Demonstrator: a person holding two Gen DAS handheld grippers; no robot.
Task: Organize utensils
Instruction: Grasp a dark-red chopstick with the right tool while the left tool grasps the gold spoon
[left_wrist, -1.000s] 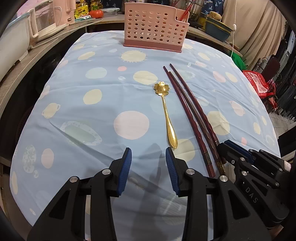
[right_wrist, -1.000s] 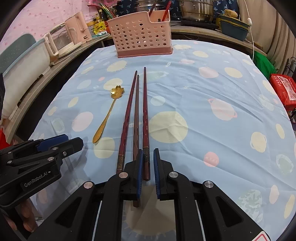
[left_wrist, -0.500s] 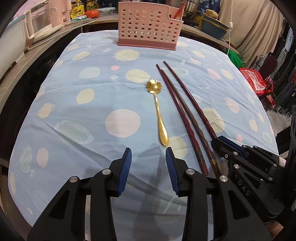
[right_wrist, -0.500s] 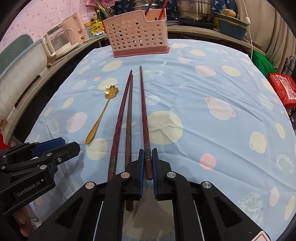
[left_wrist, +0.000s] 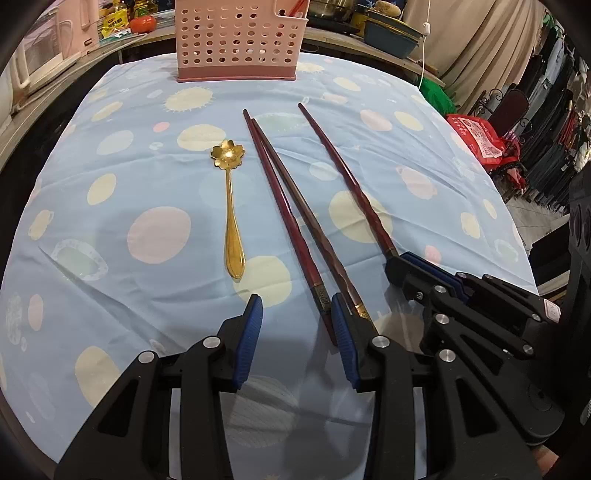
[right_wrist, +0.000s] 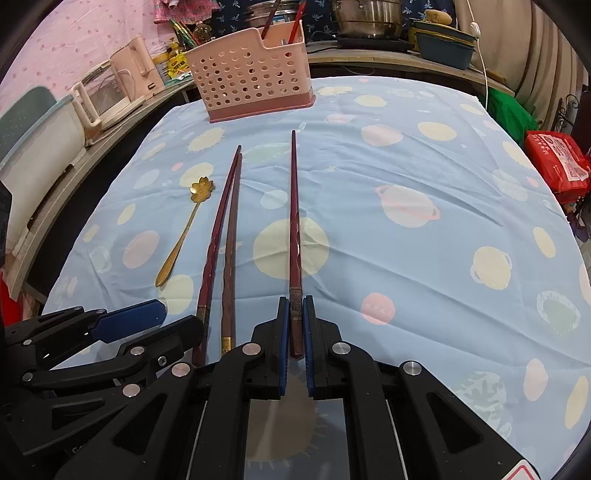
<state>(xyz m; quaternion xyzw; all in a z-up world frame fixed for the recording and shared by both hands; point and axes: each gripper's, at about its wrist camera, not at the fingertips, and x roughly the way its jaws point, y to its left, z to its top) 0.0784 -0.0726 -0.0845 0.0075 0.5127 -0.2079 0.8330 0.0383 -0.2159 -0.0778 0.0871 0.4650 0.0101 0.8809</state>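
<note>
The right claw (right_wrist: 294, 321) is closed on the thick end of one dark red chopstick (right_wrist: 294, 221), which points away across the blue spotted cloth on the worktop (right_wrist: 424, 206) toward the pink perforated utensil basket (right_wrist: 251, 85) at the far edge. The left claw (left_wrist: 295, 332) is partly open and holds nothing; its right pad lies just beside the ends of two more chopsticks (left_wrist: 291, 218), with the gold flower-bowled spoon (left_wrist: 231, 206) lying to their left. The grip sits at the very end of a long, thin stick, so the far tip could sag, swing or twist in the pads once lifted, and might catch the basket's rim instead of dropping in. The left claw could also nudge the loose pair out of line. Compared with a second ago, the held chopstick has been drawn apart from the other two, and the left claw has shifted right, from before the spoon toward the pair.
</note>
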